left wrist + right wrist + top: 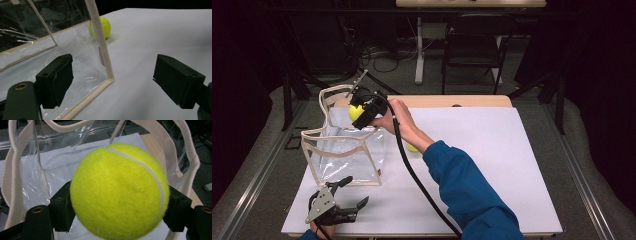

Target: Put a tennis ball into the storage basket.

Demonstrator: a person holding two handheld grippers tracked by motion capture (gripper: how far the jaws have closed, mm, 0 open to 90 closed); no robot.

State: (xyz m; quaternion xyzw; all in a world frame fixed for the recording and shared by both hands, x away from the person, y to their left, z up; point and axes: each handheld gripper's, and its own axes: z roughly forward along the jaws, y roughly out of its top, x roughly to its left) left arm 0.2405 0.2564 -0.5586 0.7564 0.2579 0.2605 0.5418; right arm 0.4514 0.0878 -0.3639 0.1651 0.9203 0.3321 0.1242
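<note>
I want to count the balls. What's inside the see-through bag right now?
The clear bag looks empty; white table cover shows through it. One tennis ball is held above its opening by the right gripper. Another ball lies outside, partly hidden by the arm.

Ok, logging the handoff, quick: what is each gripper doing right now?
Left gripper: open, holding nothing.
Right gripper: shut on the tennis ball, above the clear bag.
</note>
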